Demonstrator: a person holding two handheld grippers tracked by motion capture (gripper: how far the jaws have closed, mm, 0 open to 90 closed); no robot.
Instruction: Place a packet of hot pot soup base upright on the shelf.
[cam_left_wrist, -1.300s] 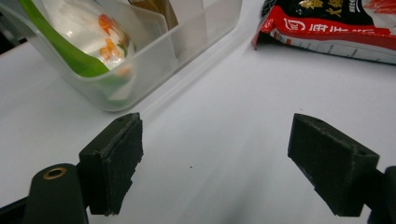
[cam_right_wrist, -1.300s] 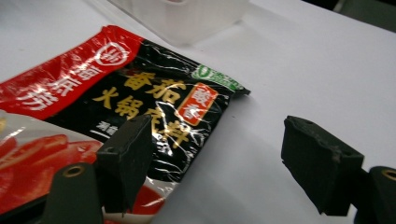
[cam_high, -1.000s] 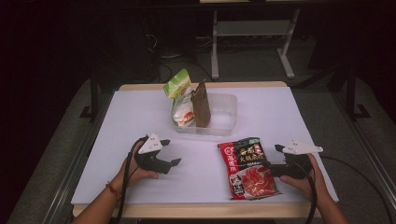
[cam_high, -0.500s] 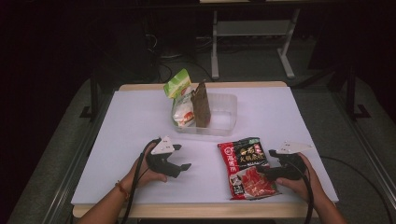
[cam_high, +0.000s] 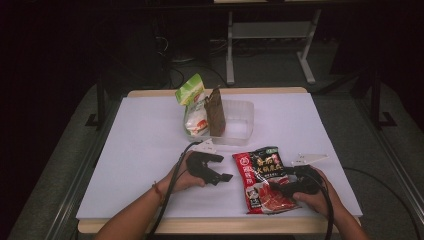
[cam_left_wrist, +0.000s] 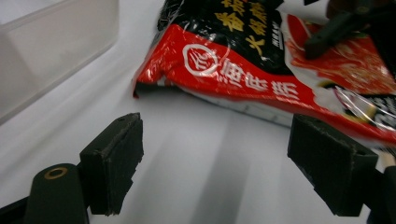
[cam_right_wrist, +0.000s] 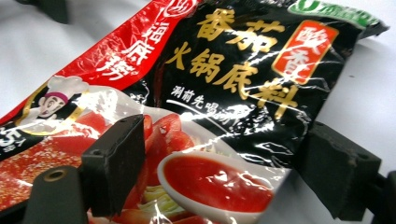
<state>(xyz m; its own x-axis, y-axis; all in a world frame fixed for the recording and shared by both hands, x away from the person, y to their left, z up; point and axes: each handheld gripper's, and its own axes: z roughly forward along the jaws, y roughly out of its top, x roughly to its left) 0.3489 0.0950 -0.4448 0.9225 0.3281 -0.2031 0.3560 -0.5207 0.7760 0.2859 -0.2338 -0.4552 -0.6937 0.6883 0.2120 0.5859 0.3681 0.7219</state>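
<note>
White table (cam_high: 145, 145), red packet (cam_high: 263, 179) under right tool (cam_high: 278, 187)

Both forearms reach in from the near edge. The left tool (cam_high: 220, 176) sits low near the centre, angled rightward, jaws standing wide apart with nothing between them. The right tool (cam_high: 280, 187) lies low at the near right, pointing left; its jaws have just been opening and stand wide.
</note>
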